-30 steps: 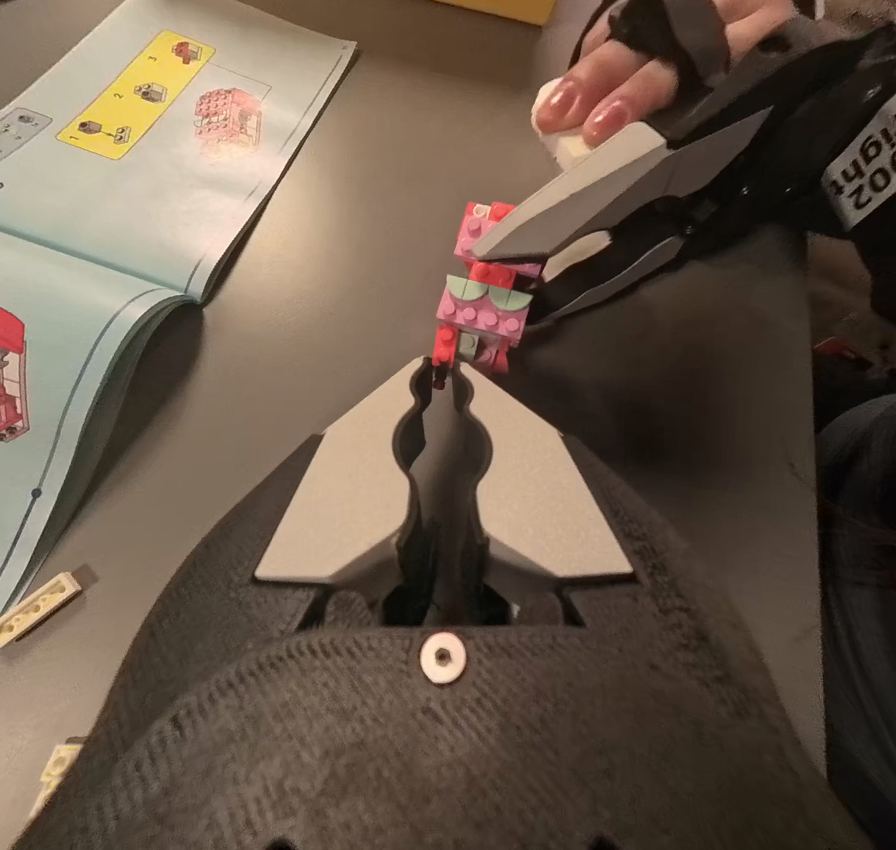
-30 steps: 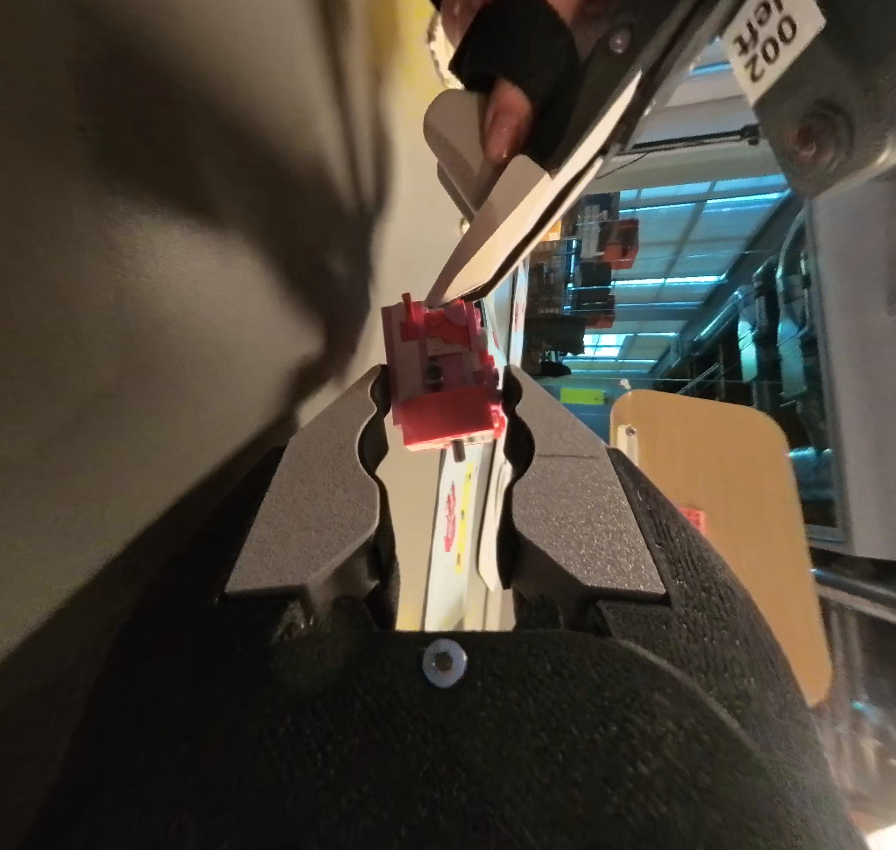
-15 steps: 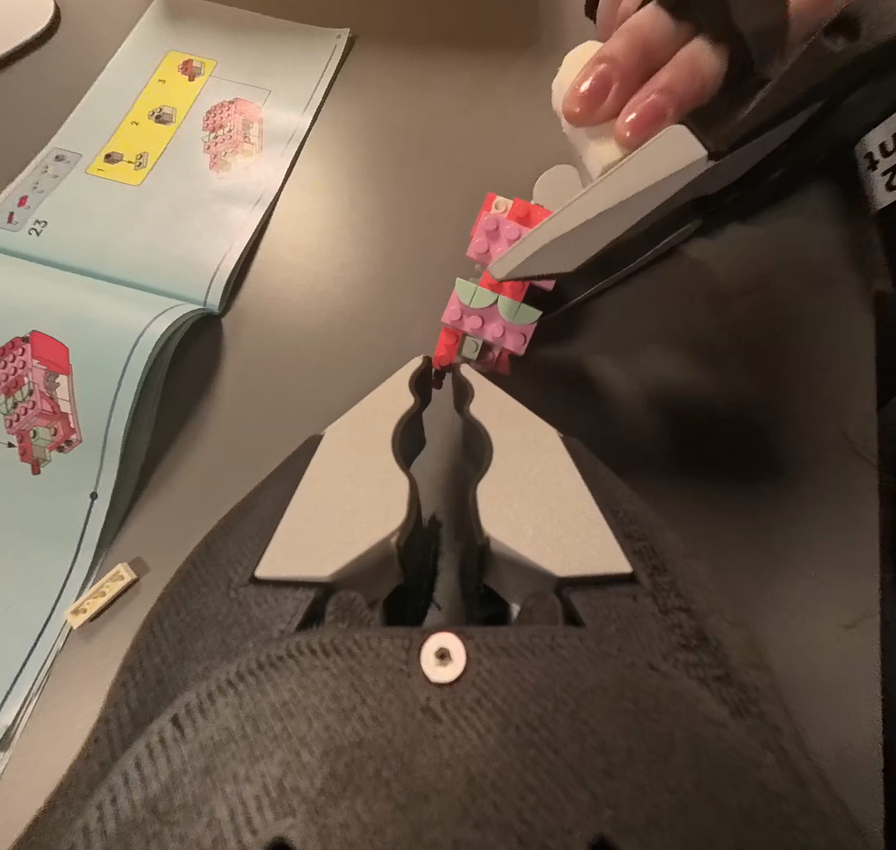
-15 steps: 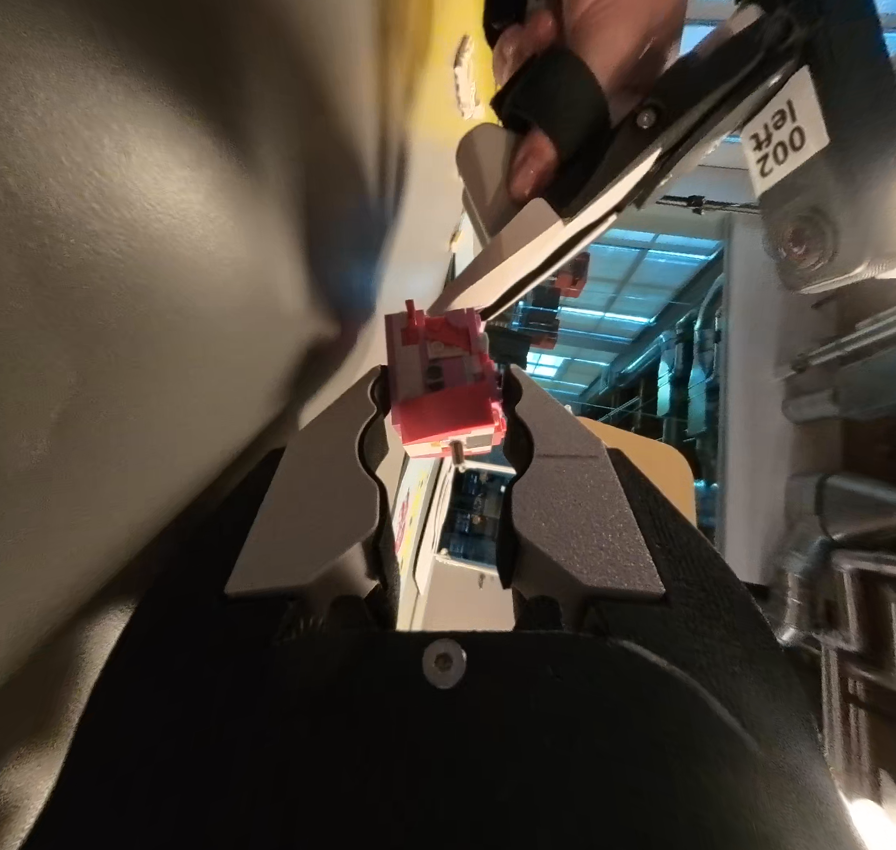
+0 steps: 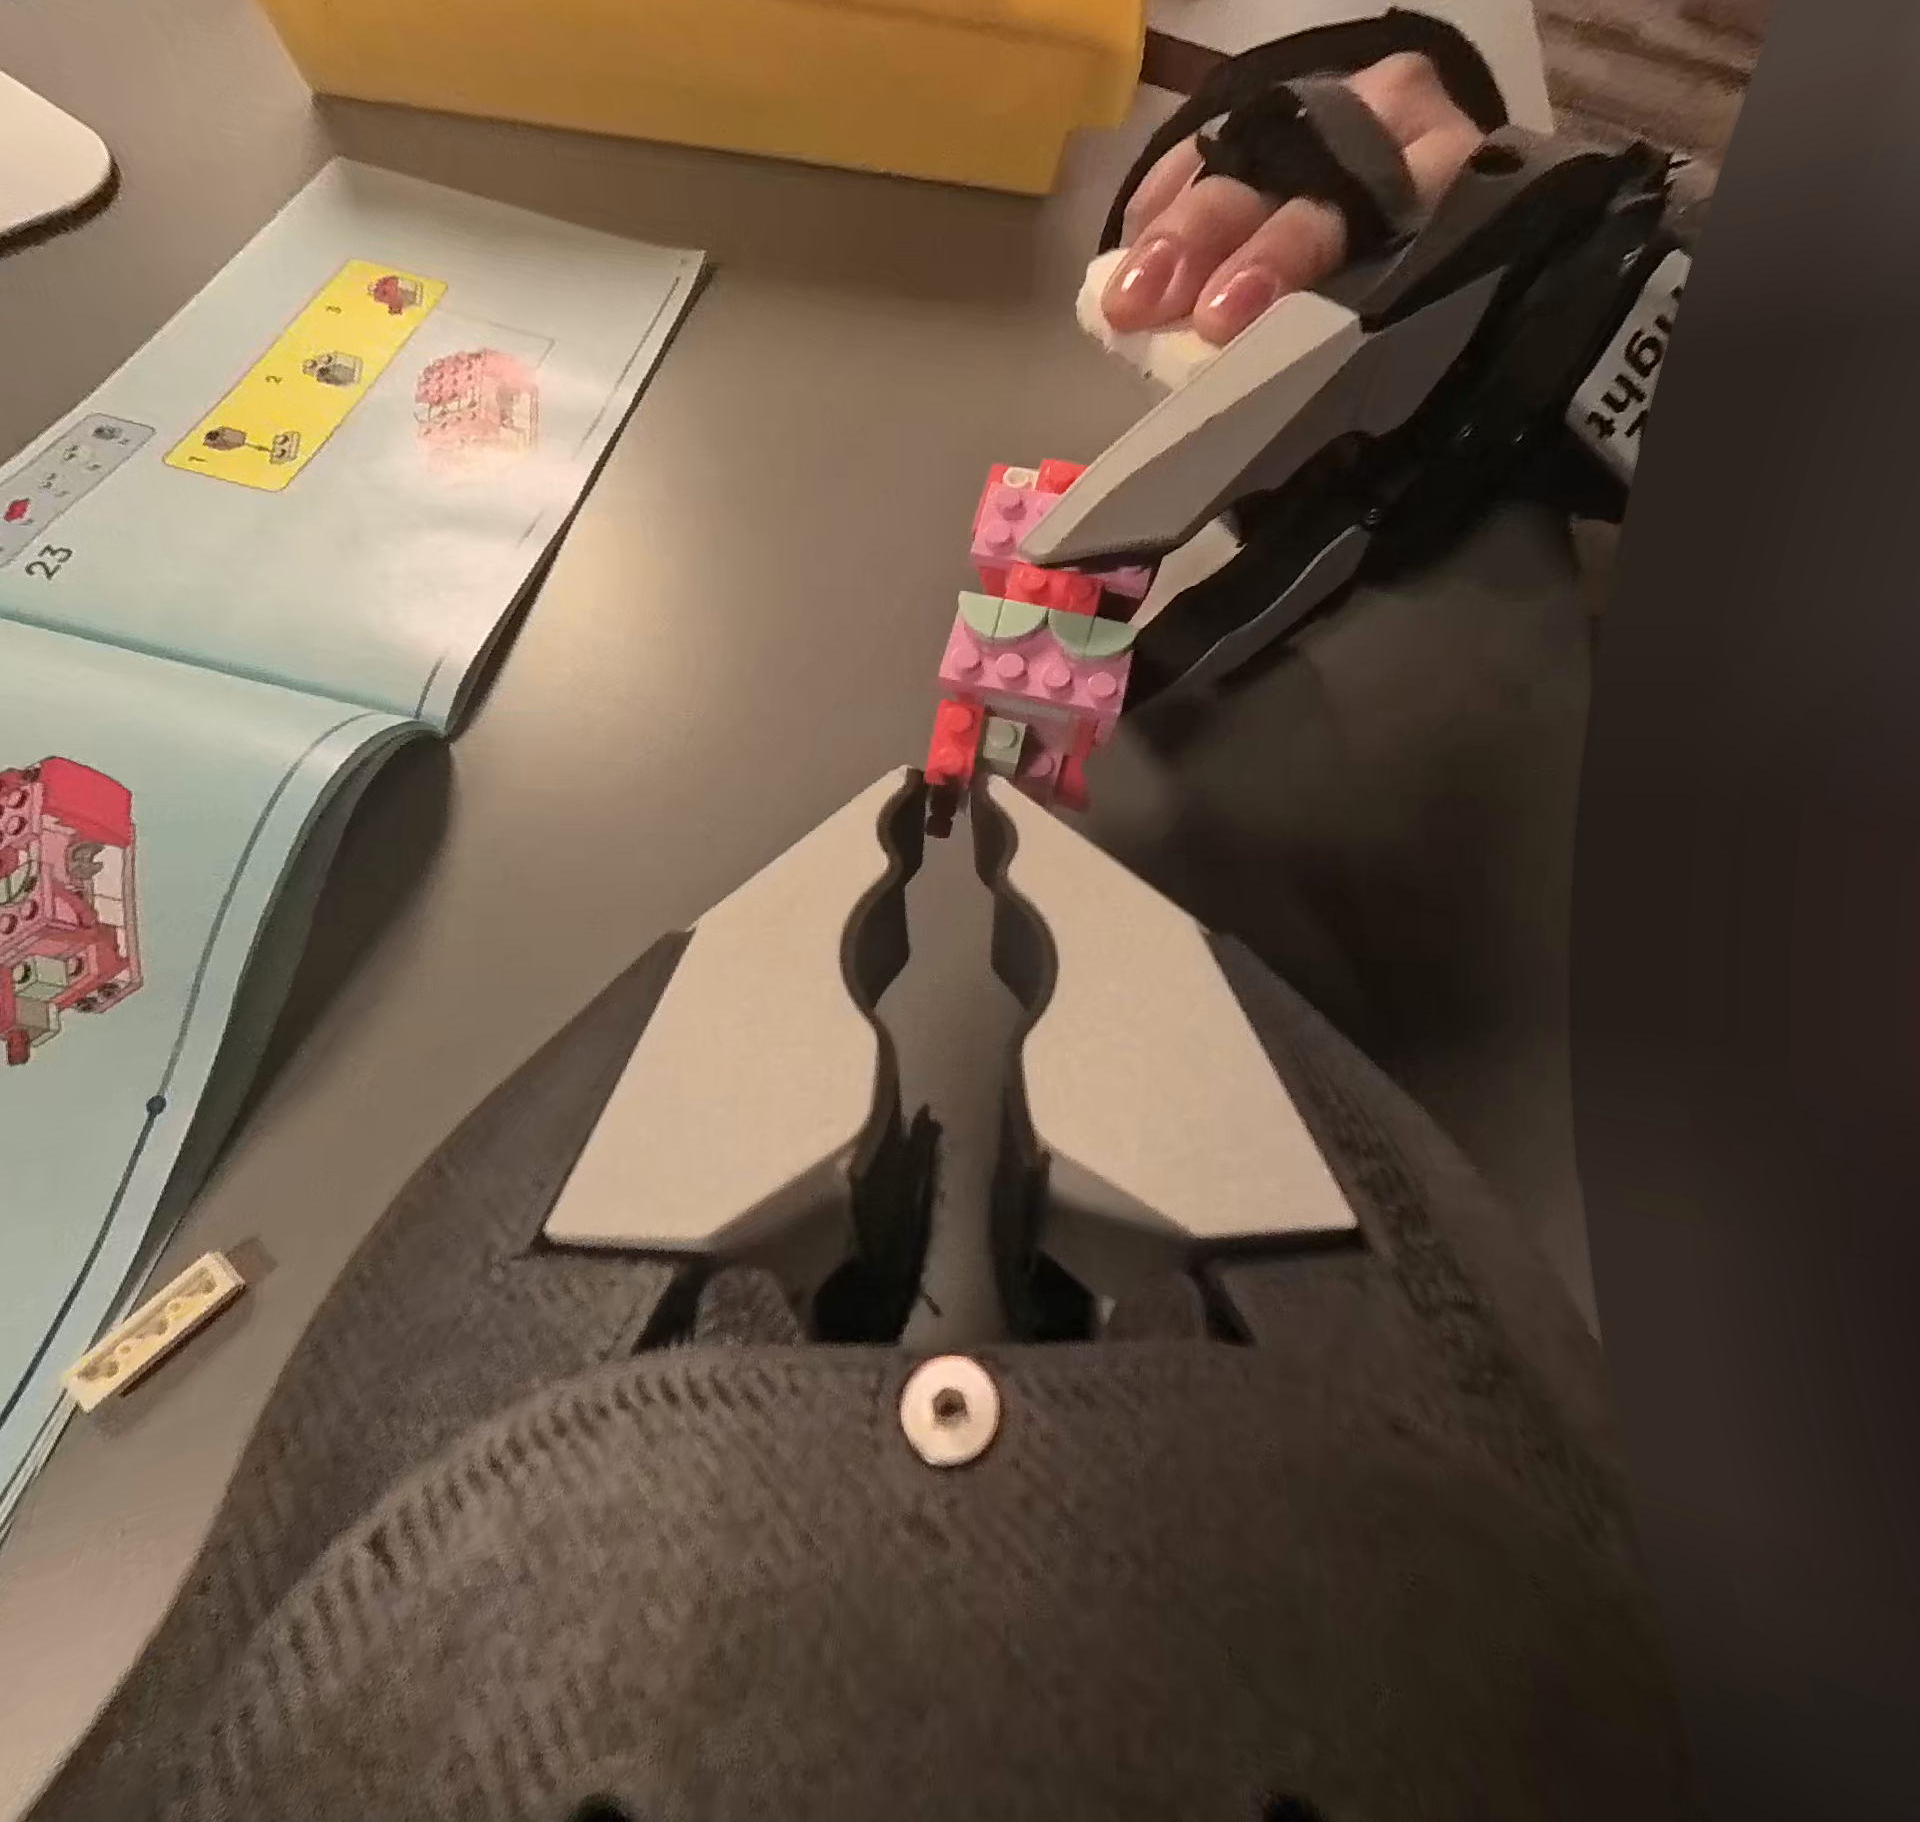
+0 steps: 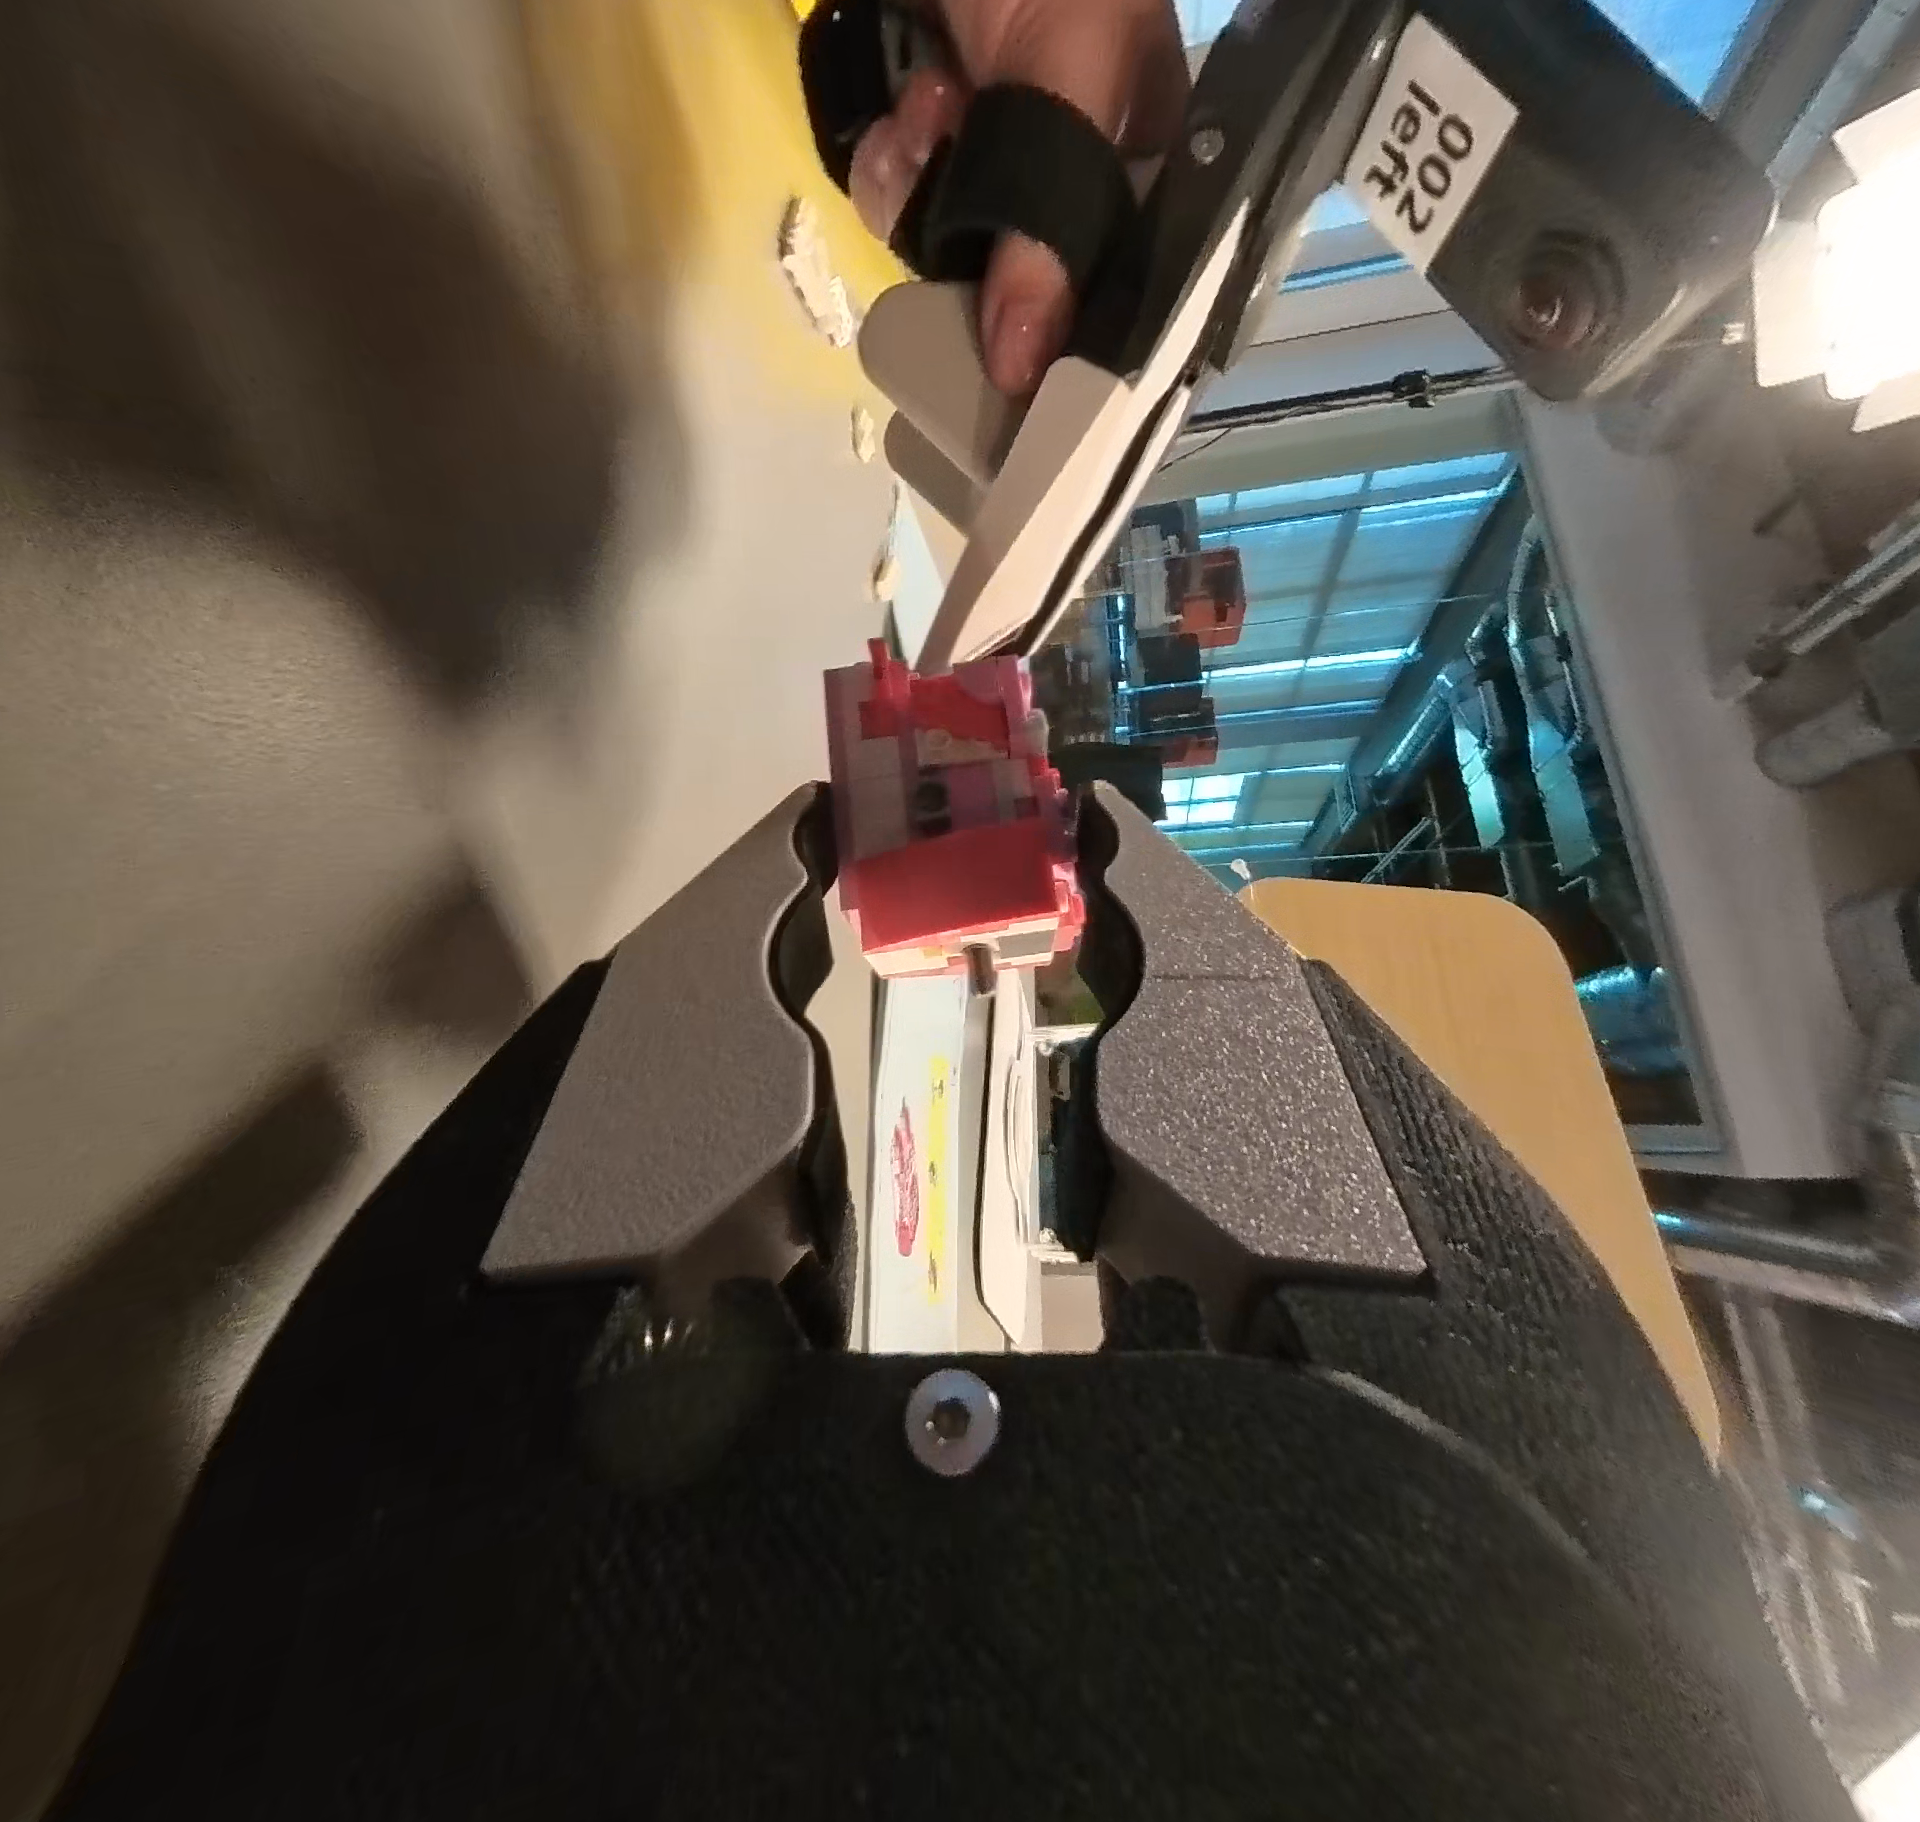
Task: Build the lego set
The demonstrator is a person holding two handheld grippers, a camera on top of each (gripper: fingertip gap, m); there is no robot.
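Dim warm light, soft shadows on table (image 5: pixel 727 546), glare on booklet (image 5: pixel 488 401), blurred wide-angle edges, bright windows (image 6: pixel 1351 525)

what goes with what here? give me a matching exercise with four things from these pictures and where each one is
Things:
1. pink and red brick model
2. open instruction booklet
3. yellow box
4. cream flat brick

Places:
A. at the far edge of the grey table
B. lying loose on the table by the booklet's near corner
C. spread open on the left of the table
D. gripped by the right hand-held gripper

Pairs: 1-D, 2-C, 3-A, 4-B
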